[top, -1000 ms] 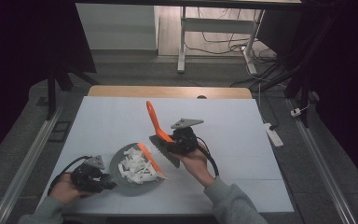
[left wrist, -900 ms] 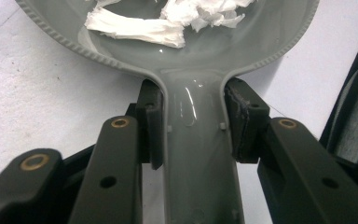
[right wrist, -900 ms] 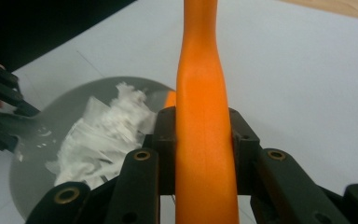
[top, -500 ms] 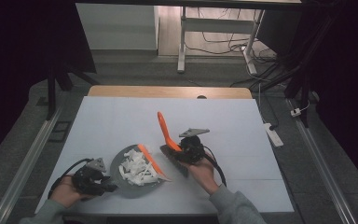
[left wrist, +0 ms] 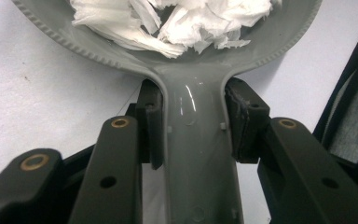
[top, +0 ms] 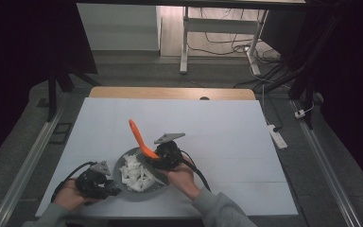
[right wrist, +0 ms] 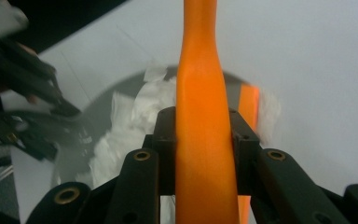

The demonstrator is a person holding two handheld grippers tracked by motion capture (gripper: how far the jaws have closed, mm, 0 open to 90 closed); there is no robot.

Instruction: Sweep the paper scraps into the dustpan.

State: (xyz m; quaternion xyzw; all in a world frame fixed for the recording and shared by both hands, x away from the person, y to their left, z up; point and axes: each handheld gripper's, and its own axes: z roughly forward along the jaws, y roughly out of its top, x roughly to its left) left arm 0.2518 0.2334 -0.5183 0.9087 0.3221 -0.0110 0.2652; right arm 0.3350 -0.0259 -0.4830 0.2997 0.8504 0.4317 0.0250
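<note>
On the white table (top: 227, 127) in the high view, the right gripper (top: 163, 156) is angling an orange spatula (top: 139, 138) over the grey pan (top: 123, 163) of shredded white paper (top: 134, 172). In the left gripper view, the left gripper (left wrist: 193, 126) is pinching the pan's stiff, glossy handle (left wrist: 196, 154), judged the proper hold, while the paper looks light and loose. In the right gripper view, pads are clamping the rigid spatula's shaft (right wrist: 200, 140).

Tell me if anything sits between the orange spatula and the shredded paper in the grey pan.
Nothing visible does. The right gripper is clamped on the orange spatula, whose blade end sits at the pan rim right above the white paper shreds. The left gripper only clamps the pan's handle, off to the side.
</note>
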